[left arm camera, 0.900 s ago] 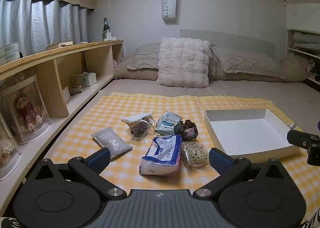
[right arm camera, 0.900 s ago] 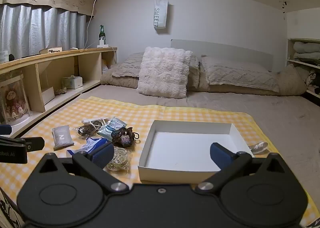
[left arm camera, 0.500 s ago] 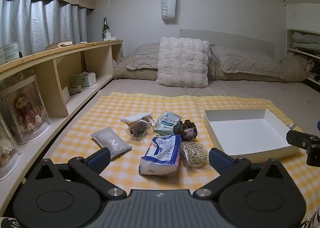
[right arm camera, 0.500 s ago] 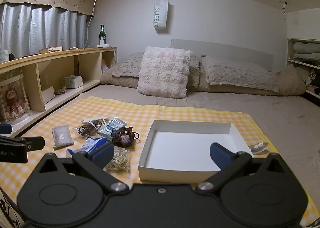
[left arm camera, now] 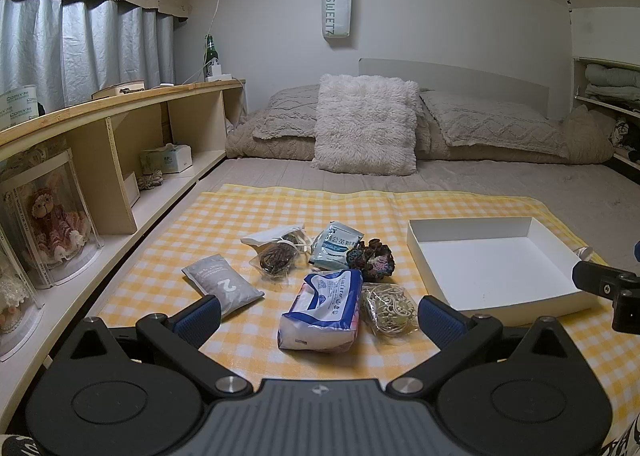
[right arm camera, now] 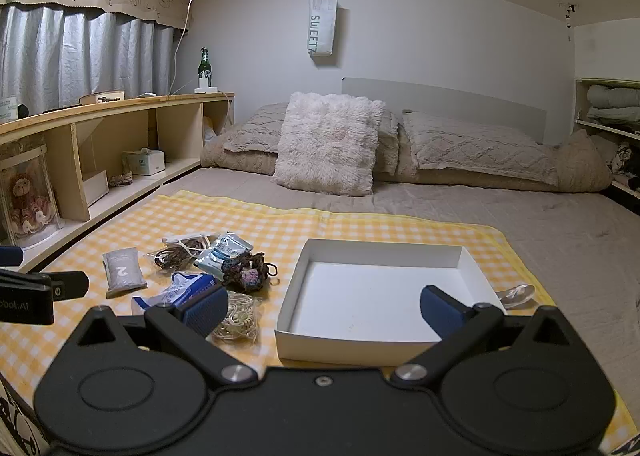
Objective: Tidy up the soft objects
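- Lower left of the left wrist view: left gripper (left arm camera: 316, 310) spread wide, holding nothing, unmoved over the last second.
- Centre: soft packets, tissue pack (left arm camera: 322, 310) nearest, untouched on the checked cloth (left arm camera: 224, 224).
- Right: white box (right arm camera: 384, 296) empty (sorting not begun); right gripper (right arm camera: 322, 308) wide, unchanged.

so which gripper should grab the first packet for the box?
Left, likely. The left gripper is open with the tissue pack right between its fingers. The right gripper is open too but faces the empty box.
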Demonstrator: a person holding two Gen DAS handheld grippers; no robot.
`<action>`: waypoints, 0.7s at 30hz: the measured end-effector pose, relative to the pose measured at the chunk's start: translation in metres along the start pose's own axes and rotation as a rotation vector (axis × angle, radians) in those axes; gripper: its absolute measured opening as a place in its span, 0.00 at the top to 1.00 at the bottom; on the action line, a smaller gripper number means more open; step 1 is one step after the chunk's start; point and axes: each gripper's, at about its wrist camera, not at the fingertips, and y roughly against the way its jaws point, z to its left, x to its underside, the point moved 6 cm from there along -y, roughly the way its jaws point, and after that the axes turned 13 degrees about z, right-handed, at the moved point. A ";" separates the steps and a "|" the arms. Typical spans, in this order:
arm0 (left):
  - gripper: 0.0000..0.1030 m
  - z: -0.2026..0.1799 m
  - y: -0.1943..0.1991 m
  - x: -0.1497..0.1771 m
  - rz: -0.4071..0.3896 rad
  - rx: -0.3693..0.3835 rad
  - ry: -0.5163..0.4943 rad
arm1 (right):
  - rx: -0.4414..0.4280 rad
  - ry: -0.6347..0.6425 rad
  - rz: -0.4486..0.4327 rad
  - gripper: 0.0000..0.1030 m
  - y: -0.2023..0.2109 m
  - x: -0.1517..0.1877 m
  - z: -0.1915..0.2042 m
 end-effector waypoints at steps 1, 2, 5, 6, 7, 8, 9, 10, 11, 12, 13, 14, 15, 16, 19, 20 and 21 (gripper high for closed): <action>0.00 0.000 0.000 0.000 0.000 0.000 0.000 | 0.000 0.000 0.000 0.00 0.000 0.000 0.000; 0.00 0.000 0.000 0.000 0.000 0.000 0.000 | 0.000 0.000 0.000 0.00 0.000 0.000 0.000; 0.00 0.000 0.000 0.000 0.000 0.000 0.000 | 0.000 0.000 0.000 0.00 0.001 0.000 0.000; 0.00 0.000 0.000 0.000 0.000 0.000 0.000 | 0.001 -0.001 0.000 0.00 0.001 0.000 0.000; 0.00 0.000 0.000 0.000 0.000 0.000 0.001 | 0.001 -0.001 -0.001 0.00 0.002 0.000 0.000; 0.00 0.000 0.000 0.000 0.000 0.000 0.000 | 0.001 -0.003 -0.001 0.00 0.002 0.000 -0.001; 0.00 0.000 0.000 0.000 0.000 0.000 0.000 | 0.002 -0.004 -0.002 0.00 0.001 0.001 0.000; 0.00 0.000 0.000 0.000 0.000 0.000 0.000 | 0.001 -0.004 -0.001 0.00 0.001 0.000 0.000; 0.00 0.000 0.000 0.000 0.000 0.000 0.000 | 0.001 -0.004 -0.001 0.00 0.001 0.000 0.000; 0.00 0.000 0.000 0.000 0.000 0.000 0.000 | 0.001 -0.003 -0.001 0.00 0.001 0.000 0.000; 0.00 0.000 0.000 0.000 0.000 0.000 0.000 | 0.001 -0.002 -0.001 0.00 0.001 0.000 0.000; 0.00 0.000 0.000 0.000 0.000 0.000 0.000 | 0.000 -0.003 -0.001 0.00 0.001 0.001 0.000; 0.00 0.000 0.000 0.000 0.000 0.000 0.000 | 0.000 -0.002 -0.001 0.00 0.001 0.001 -0.001; 0.00 0.000 0.000 0.000 0.000 0.001 0.000 | 0.002 -0.003 -0.001 0.00 0.001 0.001 0.000; 0.00 0.000 0.000 0.000 0.000 0.000 0.000 | 0.001 -0.003 -0.001 0.00 0.001 0.001 0.000; 0.00 0.000 0.000 0.000 0.000 0.000 0.001 | 0.001 -0.002 -0.001 0.00 0.001 0.001 0.000; 0.00 0.000 0.000 0.000 0.001 0.000 0.000 | 0.001 -0.002 -0.001 0.00 0.001 0.001 0.000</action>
